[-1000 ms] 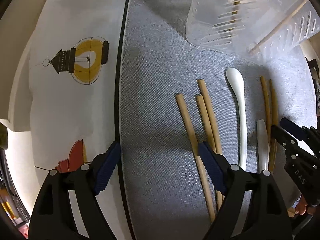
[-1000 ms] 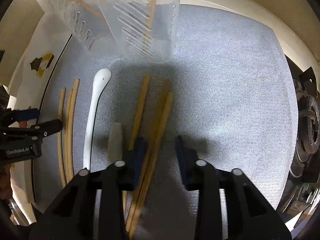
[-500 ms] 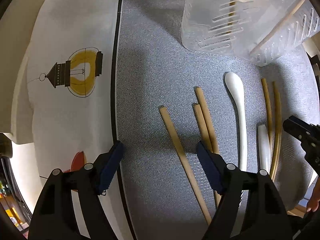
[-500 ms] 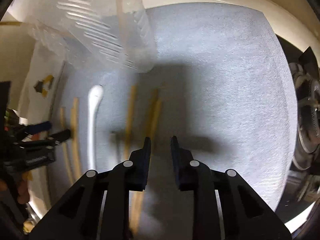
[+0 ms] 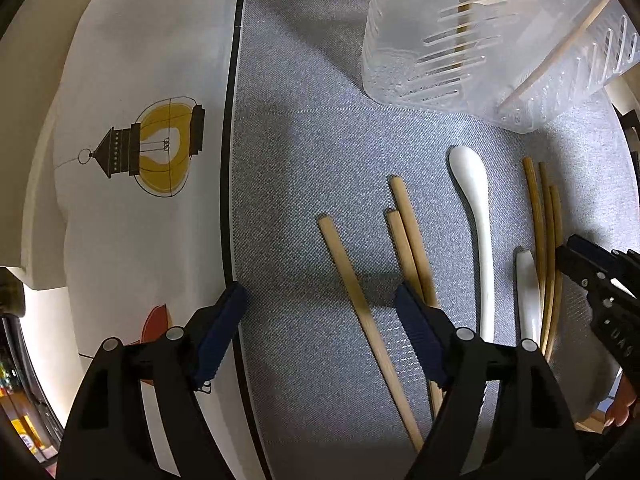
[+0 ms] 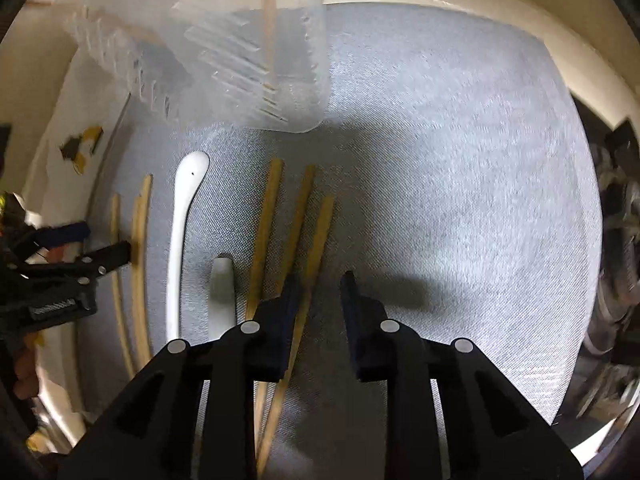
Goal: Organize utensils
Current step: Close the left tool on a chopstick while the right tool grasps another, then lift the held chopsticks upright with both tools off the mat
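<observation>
Several wooden chopsticks and two white spoons lie on a grey mat (image 5: 312,152). My left gripper (image 5: 318,312) hangs open and points down. One chopstick (image 5: 352,280) on the mat runs through its gap, and two more (image 5: 408,232) pass by its right finger. My right gripper (image 6: 320,284) stands with its jaws a narrow gap apart. A chopstick (image 6: 316,236) slants along the inner side of its left finger, and no pad visibly presses on it. The long white spoon (image 6: 180,216) and the short one (image 6: 222,280) lie left of it. The right gripper's (image 5: 580,256) tips also show in the left wrist view.
A clear slotted utensil holder (image 5: 460,40) with chopsticks inside stands at the mat's far end; it appears blurred (image 6: 248,52) in the right wrist view. A white cloth (image 5: 140,160) with a lantern print lies left of the mat. A dark stove burner (image 6: 616,220) borders the right side.
My right gripper's jaws have narrowed from a wider gap. The leftmost chopstick's far end has swung away from the two beside it. Both views have shifted only slightly.
</observation>
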The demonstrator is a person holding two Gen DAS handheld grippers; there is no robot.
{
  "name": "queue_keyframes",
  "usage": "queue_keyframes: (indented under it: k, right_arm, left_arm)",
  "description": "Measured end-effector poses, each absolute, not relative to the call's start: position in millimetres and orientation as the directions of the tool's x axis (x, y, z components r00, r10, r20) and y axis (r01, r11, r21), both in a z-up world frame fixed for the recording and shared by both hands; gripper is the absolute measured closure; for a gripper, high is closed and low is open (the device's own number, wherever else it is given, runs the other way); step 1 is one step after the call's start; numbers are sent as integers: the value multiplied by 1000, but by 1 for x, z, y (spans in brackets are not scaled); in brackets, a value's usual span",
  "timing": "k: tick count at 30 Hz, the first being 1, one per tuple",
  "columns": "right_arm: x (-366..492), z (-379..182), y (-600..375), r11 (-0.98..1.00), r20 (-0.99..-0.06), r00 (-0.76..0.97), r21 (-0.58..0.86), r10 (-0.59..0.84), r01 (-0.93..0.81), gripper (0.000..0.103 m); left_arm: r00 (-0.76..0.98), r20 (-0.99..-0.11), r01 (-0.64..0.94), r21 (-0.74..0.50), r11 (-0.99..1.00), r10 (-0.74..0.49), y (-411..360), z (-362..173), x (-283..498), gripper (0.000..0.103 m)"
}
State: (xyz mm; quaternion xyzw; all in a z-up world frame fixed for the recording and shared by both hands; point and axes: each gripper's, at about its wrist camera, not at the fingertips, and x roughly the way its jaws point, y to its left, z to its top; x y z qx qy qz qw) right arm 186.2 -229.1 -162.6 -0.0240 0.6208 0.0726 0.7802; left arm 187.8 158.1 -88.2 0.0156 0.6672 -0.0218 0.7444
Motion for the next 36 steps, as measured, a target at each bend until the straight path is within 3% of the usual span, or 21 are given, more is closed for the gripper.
queue_keyframes:
  k: [2,4,6,9,13,18,29,30,36]
  right_arm:
    - [184,-162,-217,987,-971,231,23,61,-162,79]
    - [179,-160,-209,980,-972,221,35,79,-195,94]
    - [176,-159,-207,975,-975,193,68,110,-212,95]
    - [169,-157,-206,974,-973,204,63,109,-217,96]
    - [162,-140,-213,975,-963,237,80,130,-207,96]
    - [165,-113,-214,975,-945,295,83,143,-207,96]
    - [137,-57,-234,966,-882,426,104,200,-237,96]
    - [136,-52,-231,965,-875,441,99,200,-241,96]
    - [124,-18,-225,958,-832,508,93,224,-270,96]
  left_arm:
    - [104,-994,46,-11,999,-15,157,-87,187,29]
    - [119,-993,56,-12,998,-19,156,-82,187,47]
    - [119,-992,64,-29,997,-37,155,-78,186,84]
    - [92,-988,35,-118,992,-121,162,-77,186,92]
    - [67,-960,31,-269,963,-270,170,-74,180,96]
    - [116,-931,65,-341,938,-346,178,-53,170,97]
    - [291,-870,201,-351,914,-398,185,33,138,97]
    - [309,-861,216,-351,911,-404,186,42,136,103]
    - [392,-817,274,-335,901,-423,183,80,131,103]
